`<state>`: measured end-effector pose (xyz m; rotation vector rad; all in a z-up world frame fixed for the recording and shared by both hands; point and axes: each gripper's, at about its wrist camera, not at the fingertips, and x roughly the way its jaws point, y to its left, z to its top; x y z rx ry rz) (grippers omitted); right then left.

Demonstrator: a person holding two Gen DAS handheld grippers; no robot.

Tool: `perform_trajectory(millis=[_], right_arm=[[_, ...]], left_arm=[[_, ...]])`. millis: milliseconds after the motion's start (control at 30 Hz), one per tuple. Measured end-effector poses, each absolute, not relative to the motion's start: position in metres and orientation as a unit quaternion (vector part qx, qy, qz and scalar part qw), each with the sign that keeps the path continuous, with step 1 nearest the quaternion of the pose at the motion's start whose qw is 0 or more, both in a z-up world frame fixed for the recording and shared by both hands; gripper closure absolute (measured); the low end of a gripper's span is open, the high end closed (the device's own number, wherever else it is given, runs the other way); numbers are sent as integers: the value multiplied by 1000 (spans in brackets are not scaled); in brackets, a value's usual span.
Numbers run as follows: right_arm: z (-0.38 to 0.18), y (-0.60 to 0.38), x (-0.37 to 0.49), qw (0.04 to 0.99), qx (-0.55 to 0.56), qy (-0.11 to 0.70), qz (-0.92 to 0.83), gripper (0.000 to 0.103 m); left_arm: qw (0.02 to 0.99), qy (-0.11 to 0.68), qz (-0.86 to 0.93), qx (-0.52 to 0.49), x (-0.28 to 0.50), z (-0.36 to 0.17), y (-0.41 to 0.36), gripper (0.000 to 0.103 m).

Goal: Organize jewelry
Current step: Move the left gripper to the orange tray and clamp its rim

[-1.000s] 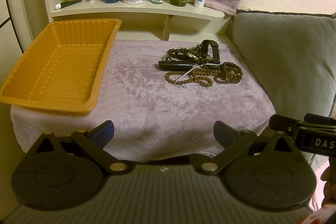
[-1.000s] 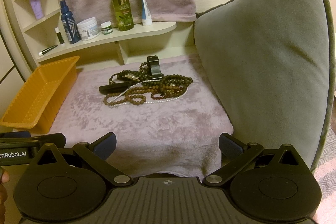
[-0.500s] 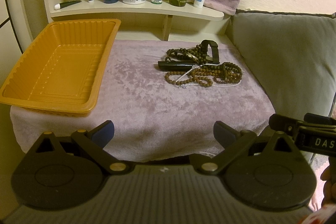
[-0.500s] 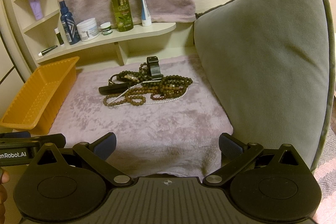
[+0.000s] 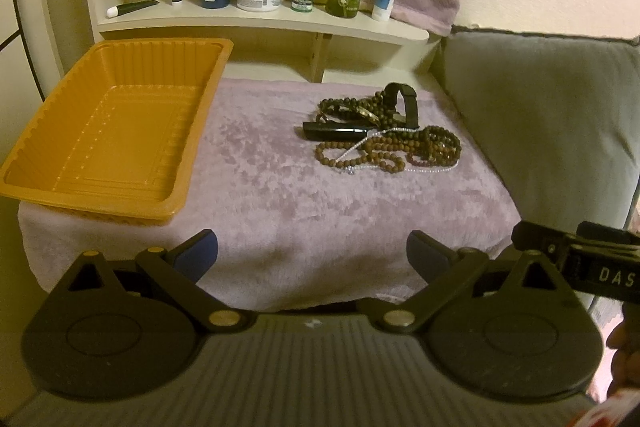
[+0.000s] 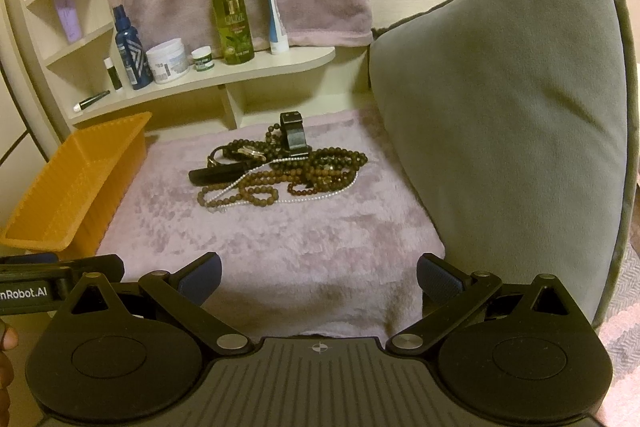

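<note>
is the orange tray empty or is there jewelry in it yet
Empty. The left wrist view shows the tray's bare ribbed floor, and the jewelry lies in a tangled pile on the pink cloth beside it.

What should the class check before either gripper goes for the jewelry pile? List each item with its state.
1. Left gripper fingers apart, nothing held: ok.
2. Right gripper fingers apart, nothing held: ok.
3. Orange tray has no items in it: ok.
4. Jewelry pile in open view on the purple towel: ok.
5. Bead strands separate, not tangled: not ok, they overlap.
6. Which strand lifts free alone: cannot tell.
</note>
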<state>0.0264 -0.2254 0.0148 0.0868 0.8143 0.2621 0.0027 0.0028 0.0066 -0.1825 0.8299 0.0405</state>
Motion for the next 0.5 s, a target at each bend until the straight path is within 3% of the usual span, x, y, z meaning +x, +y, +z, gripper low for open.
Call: perform_trajectory(millis=[500], right_arm=[[12, -212, 37, 909, 68, 374, 171, 0]], left_arm=[[925, 359, 40, -122, -1, 38, 77, 5]])
